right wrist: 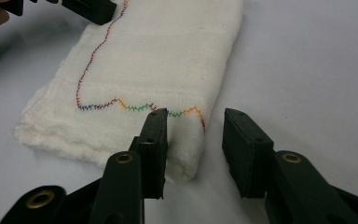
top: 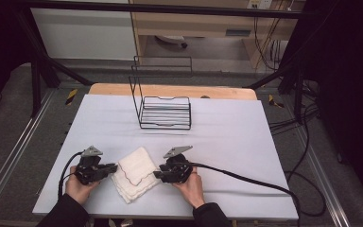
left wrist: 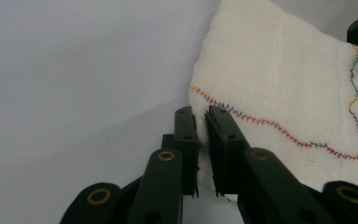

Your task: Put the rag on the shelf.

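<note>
Lying folded near the front edge of the tabletop (top: 246,142), the white gauze cloth (top: 133,174) — soft, open-weave, hemmed in wavy multicolour stitch — sits between both grippers. Left gripper (left wrist: 201,135) is nearly closed, pinching one corner; right gripper (right wrist: 193,140) gapes around the opposite corner, likely readying to unfold — black wire rack (top: 164,106) stands toward the back edge.

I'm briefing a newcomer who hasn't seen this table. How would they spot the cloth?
On the white table, look near the front edge, well short of the wire rack. The cloth lies folded between the two grippers: cream, with a wavy multicoloured stitched line.
</note>
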A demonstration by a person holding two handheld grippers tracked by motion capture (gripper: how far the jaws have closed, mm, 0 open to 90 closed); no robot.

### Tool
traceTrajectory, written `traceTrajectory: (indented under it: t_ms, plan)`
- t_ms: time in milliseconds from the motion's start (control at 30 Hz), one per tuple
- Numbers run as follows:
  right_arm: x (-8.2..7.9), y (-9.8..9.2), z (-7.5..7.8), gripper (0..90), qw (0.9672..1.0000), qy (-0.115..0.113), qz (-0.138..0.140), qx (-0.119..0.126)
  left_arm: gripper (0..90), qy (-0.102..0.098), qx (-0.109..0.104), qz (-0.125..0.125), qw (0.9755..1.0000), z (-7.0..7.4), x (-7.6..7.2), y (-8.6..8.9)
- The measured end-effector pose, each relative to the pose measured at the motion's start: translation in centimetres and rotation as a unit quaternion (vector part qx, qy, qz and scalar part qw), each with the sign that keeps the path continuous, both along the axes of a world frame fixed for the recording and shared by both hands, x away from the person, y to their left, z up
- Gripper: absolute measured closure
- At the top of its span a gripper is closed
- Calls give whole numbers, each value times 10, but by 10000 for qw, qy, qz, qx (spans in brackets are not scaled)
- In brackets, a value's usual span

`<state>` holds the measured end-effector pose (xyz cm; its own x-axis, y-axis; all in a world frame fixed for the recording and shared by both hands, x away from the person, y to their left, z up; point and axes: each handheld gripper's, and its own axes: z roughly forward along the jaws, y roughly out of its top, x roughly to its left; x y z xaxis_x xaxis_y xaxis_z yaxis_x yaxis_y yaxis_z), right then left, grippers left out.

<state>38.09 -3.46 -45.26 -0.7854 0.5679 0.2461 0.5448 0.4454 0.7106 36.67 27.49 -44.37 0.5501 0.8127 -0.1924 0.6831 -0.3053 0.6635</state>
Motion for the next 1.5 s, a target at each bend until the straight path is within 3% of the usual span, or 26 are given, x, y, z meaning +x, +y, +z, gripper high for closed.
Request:
traceTrajectory:
  t_ms: [300,600,767,933,1100,1233,1300,1367,1400,1500]
  plan:
    - [0,0,1,809,9996,263,64,102,832,82,-35,100,9999,1,2,-1]
    - [-9,-1,6,822,9996,264,-74,45,834,79,-88,193,9997,2,5,-3]
    - [-19,-2,9,821,9995,244,-186,-54,834,51,-195,275,9994,2,12,-8]
    - [-34,-1,6,808,9994,133,-303,-136,831,-42,-142,259,9996,0,14,-12]
    - [-26,-5,12,645,9996,-64,-215,-182,819,-94,-142,216,9996,-2,12,-11]
    - [-9,-7,20,446,9990,-319,-296,81,813,-125,-112,185,9997,-2,12,-11]
    - [2,-6,22,419,9985,-351,-374,198,811,-135,-100,172,9997,-3,12,-11]
    - [14,-3,21,346,9981,-425,-434,100,810,-147,-91,164,9997,-3,12,-12]
    - [19,0,21,335,9975,-542,-443,29,809,-146,-84,157,9997,-3,12,-12]
    - [29,5,20,348,9975,-559,-422,-30,805,-138,-86,147,9998,-3,12,-12]
